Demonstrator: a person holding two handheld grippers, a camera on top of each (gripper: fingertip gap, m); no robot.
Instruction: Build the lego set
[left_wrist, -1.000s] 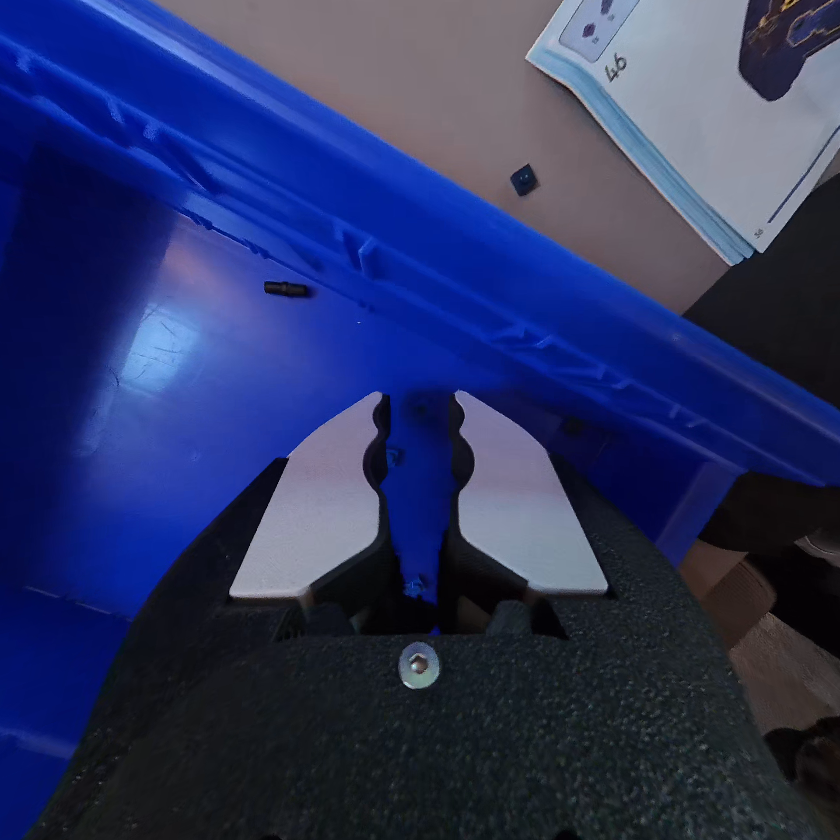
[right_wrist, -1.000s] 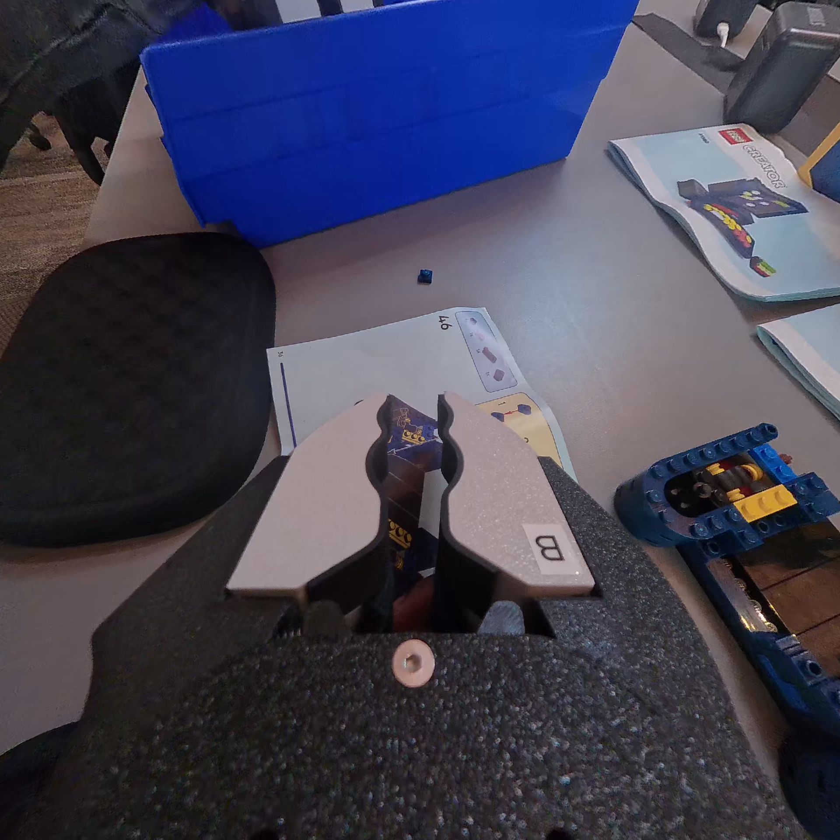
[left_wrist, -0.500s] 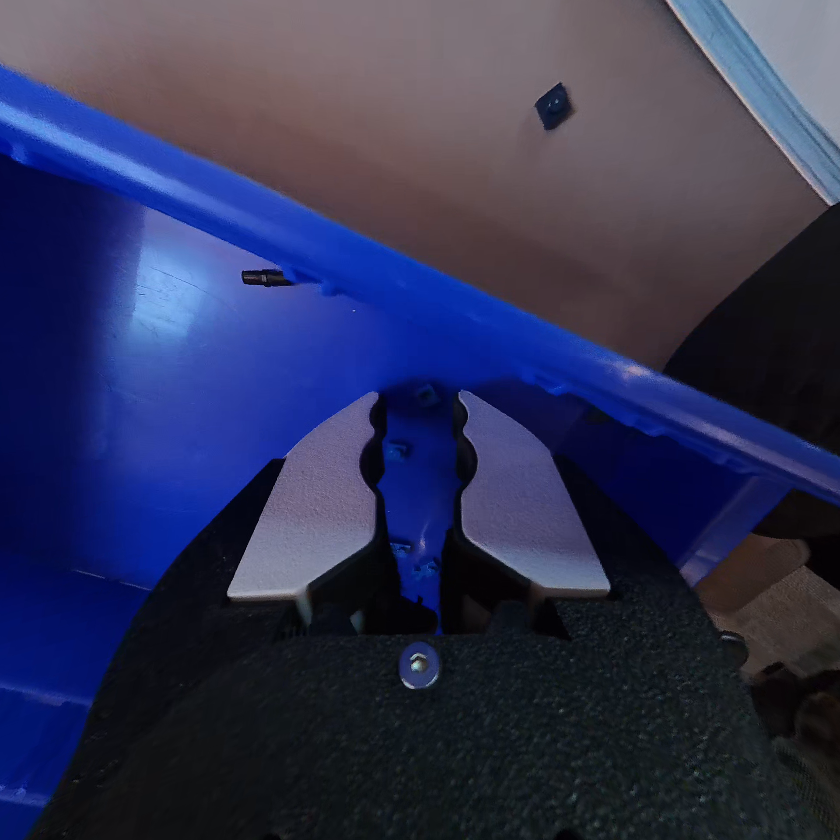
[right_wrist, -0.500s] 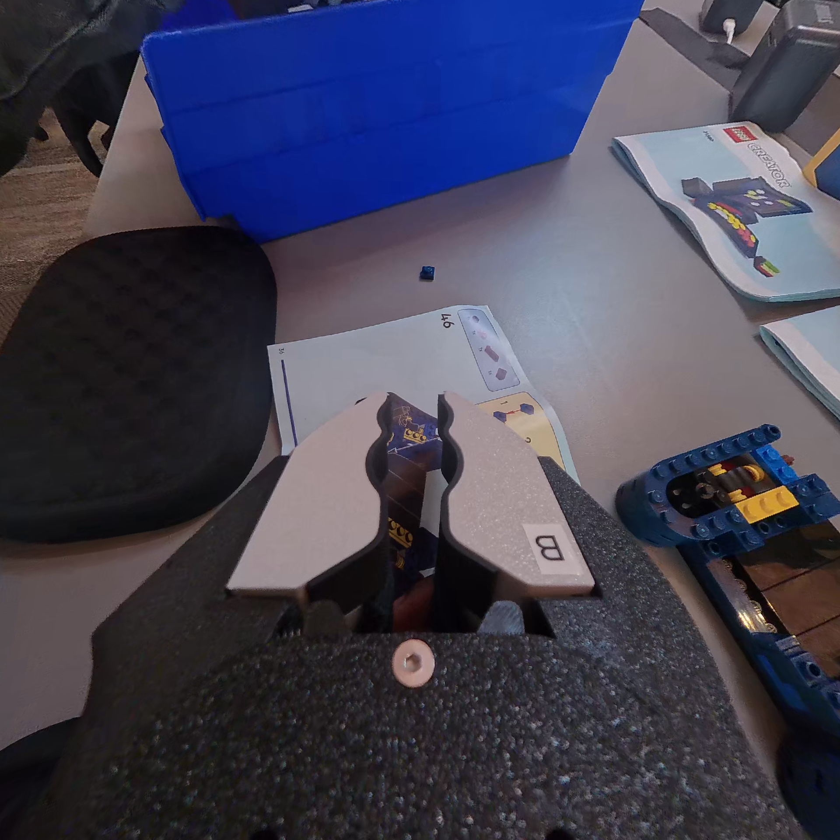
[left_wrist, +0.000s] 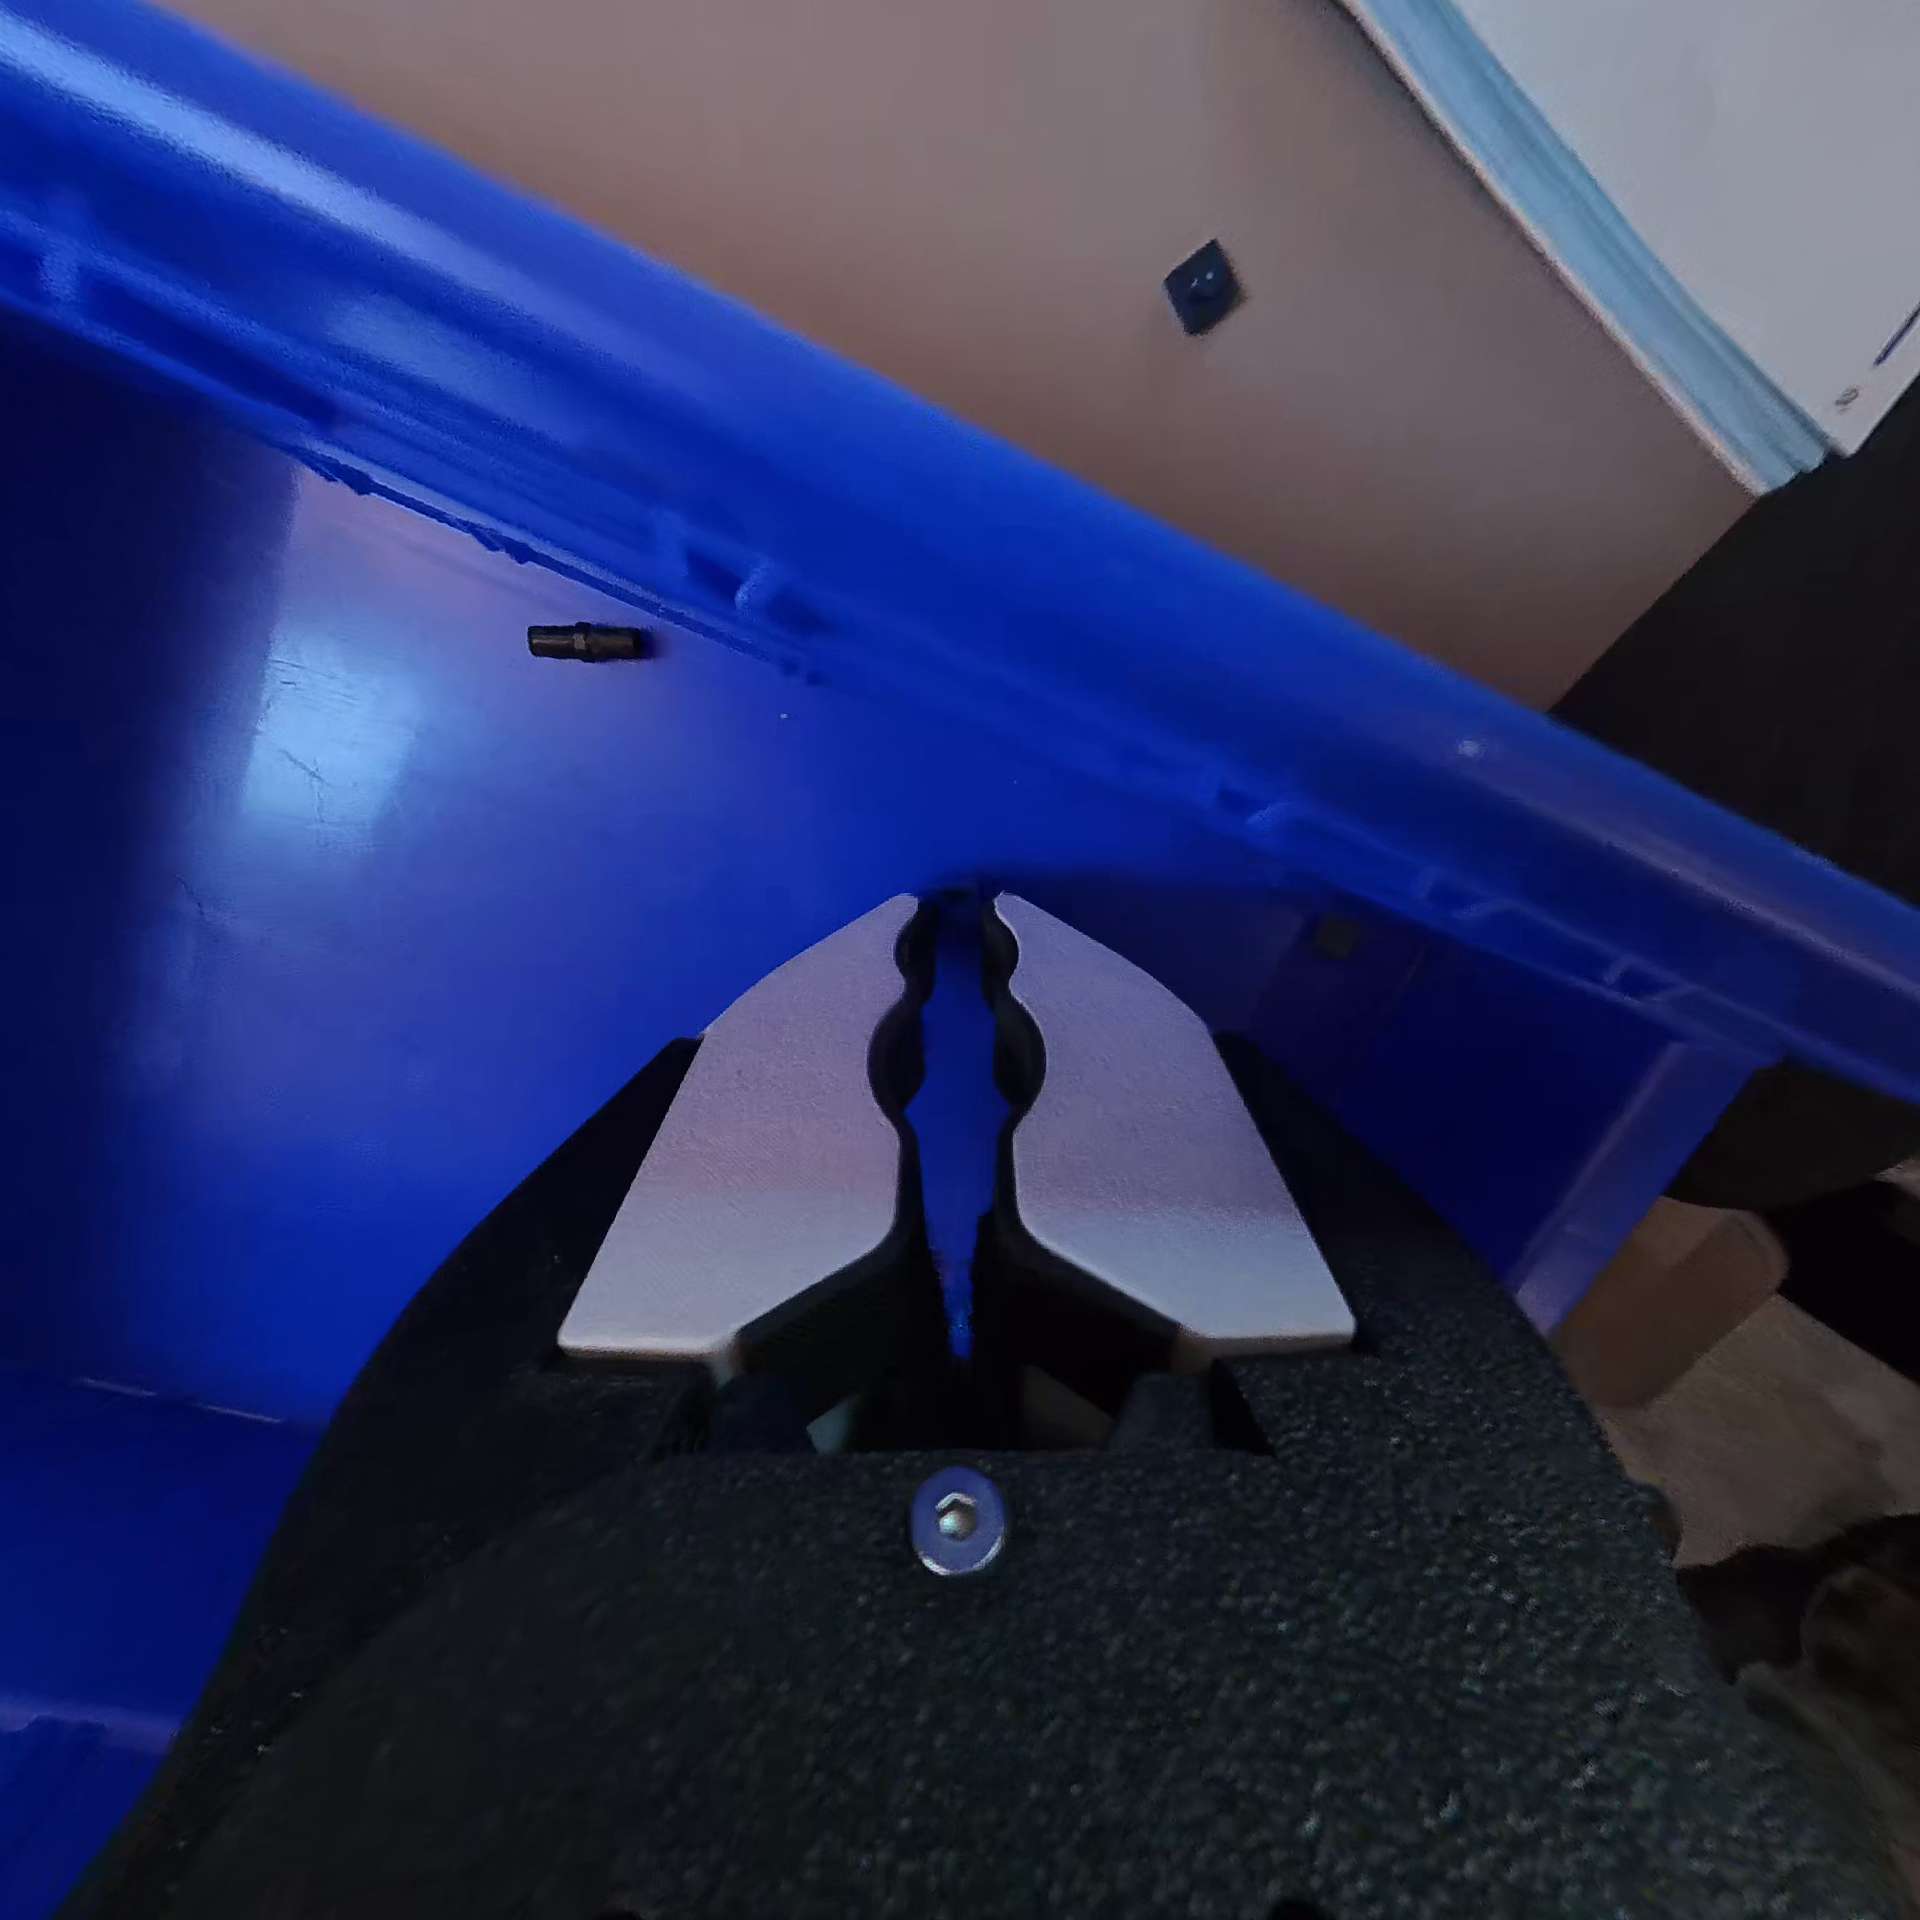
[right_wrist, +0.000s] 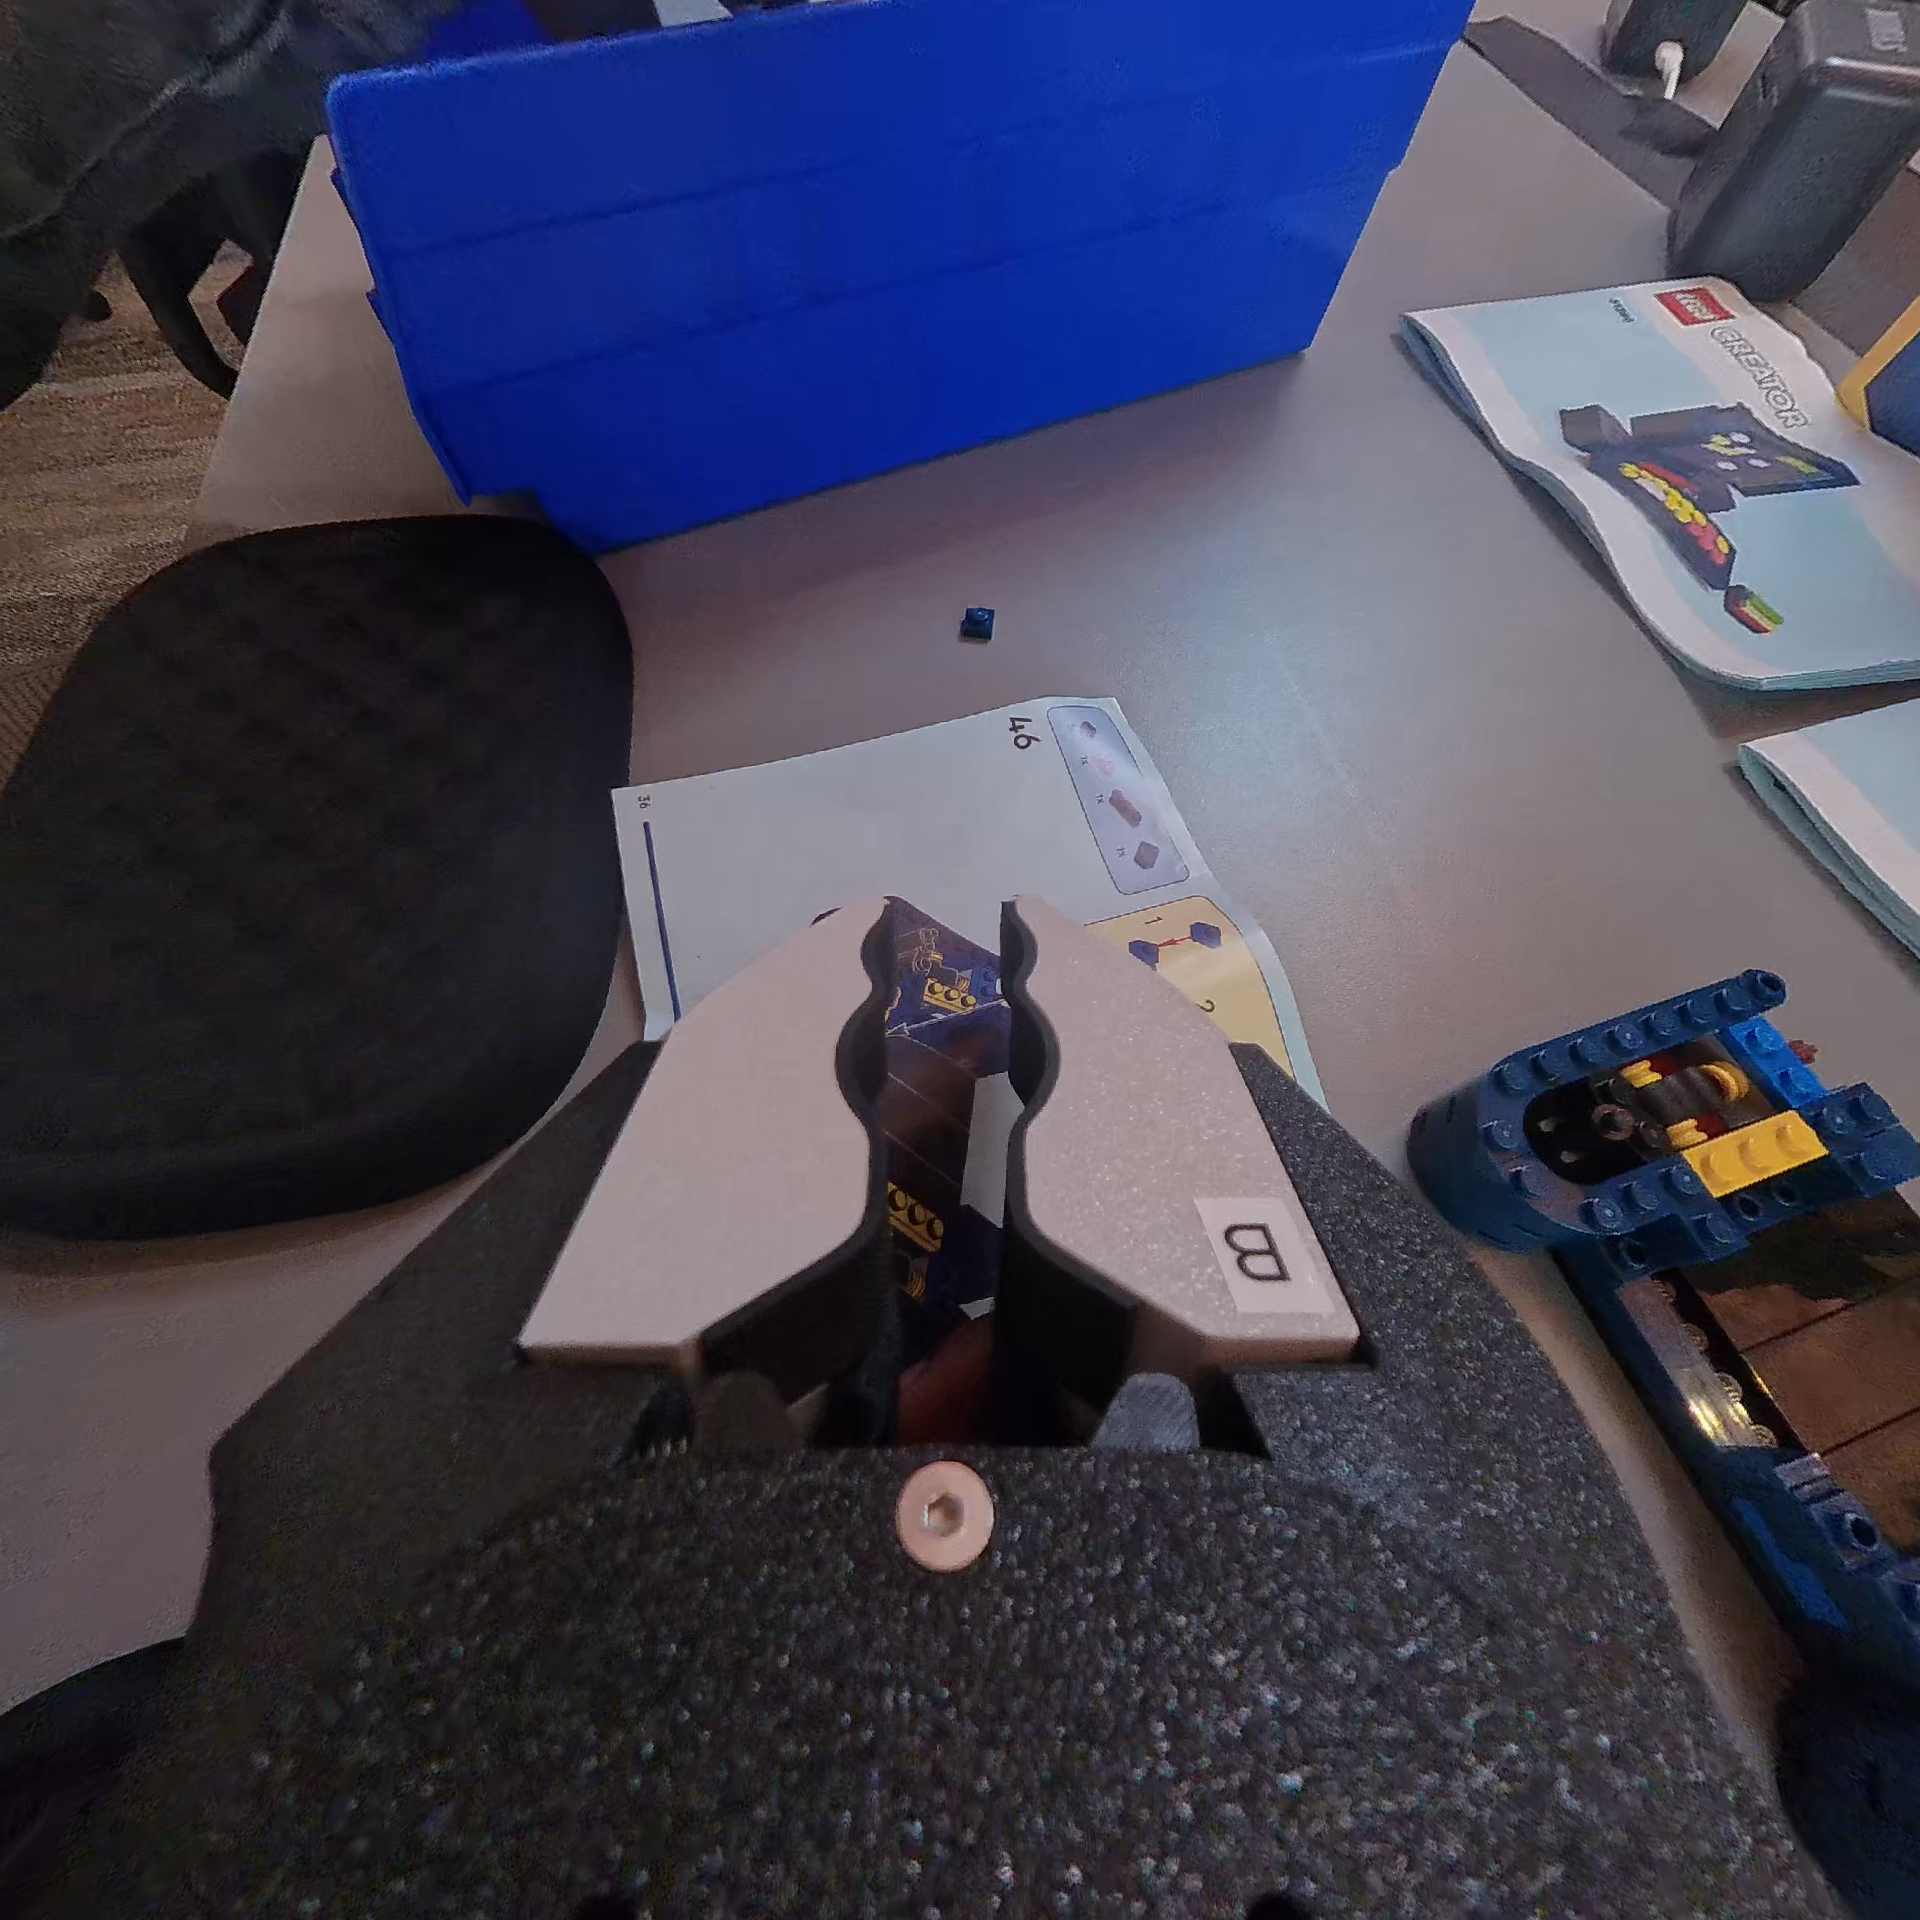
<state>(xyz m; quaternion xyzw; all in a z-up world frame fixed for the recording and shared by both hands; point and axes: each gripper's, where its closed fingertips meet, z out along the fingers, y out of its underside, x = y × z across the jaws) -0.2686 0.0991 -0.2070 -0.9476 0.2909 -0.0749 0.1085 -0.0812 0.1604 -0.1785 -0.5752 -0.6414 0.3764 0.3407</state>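
**Left wrist view.** Your left claw (left_wrist: 954, 906) is down inside the blue bin (left_wrist: 935, 582), pointing at the foot of the bin's long wall.
- The fingers stand close together, with only a narrow slit between them. The bin's blue floor shows through most of that slit.
- A small dark speck sits right at the fingertips. It is too small and too shadowed to tell whether the pads pinch it or only frame it.
- A short black pin (left_wrist: 584, 642) lies on the bin floor against the wall, well to the left of the claw and apart from it.
- Beyond the rim is the worktop (left_wrist: 935, 260), where a little dark-blue square piece (left_wrist: 1203, 286) lies alone.
- The corner of a booklet (left_wrist: 1714, 156) shows at the top right.

**Right wrist view.** Your right claw (right_wrist: 943, 909) hangs above the open booklet (right_wrist: 883, 810) on the worktop.
- The fingers are partly apart and nothing is between them. Only the printed page shows through the gap.
- The blue bin (right_wrist: 883, 260) stands at the far side, well apart from this claw.
- The little dark-blue square piece (right_wrist: 977, 621) lies between the bin and the booklet, touching neither.
- A black padded mat (right_wrist: 291, 862) lies to the left, just beside the booklet's edge.
- A half-built dark-blue brick model (right_wrist: 1662, 1143) lies near the claw on the right.
- A closed booklet (right_wrist: 1683, 468) lies further right, with the edge of another (right_wrist: 1849, 821) below it.
- Dark boxes (right_wrist: 1787, 177) sit at the far right corner.
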